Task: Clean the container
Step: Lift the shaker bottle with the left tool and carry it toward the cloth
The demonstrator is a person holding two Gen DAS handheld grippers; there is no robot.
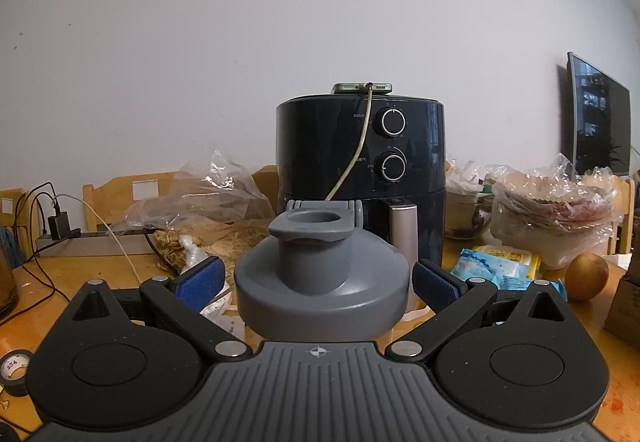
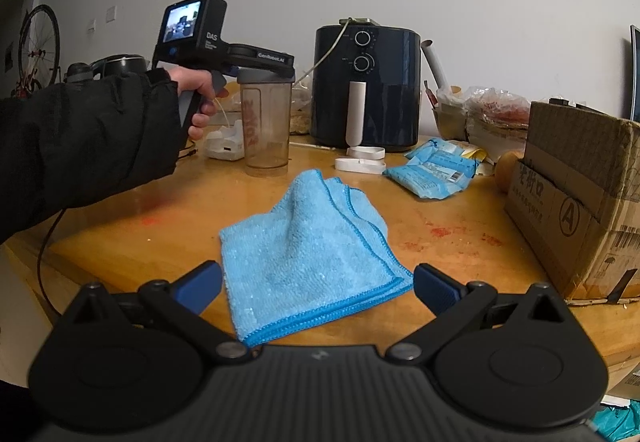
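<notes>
Left claw (image 1: 320,282) stood spread either side of the grey plastic flip-spout lid (image 1: 322,282) of the tall clear shaker bottle (image 2: 266,130), upright on the wooden worktop (image 2: 460,242) by the black air fryer (image 2: 366,86); right claw (image 2: 318,284) hung wide apart, gripping nothing, over the folded light-blue microfibre cloth (image 2: 308,258). Risk: the pads sat at the lid's rim, so an off-centre squeeze could tip the tall bottle, and pinching the cloth's edge only could let it unfold. Readable: "DAS" and "GenRobot.AI" on the left handset, a circled "A" on the brown cardboard box (image 2: 576,198); bottle's red lettering illegible.
</notes>
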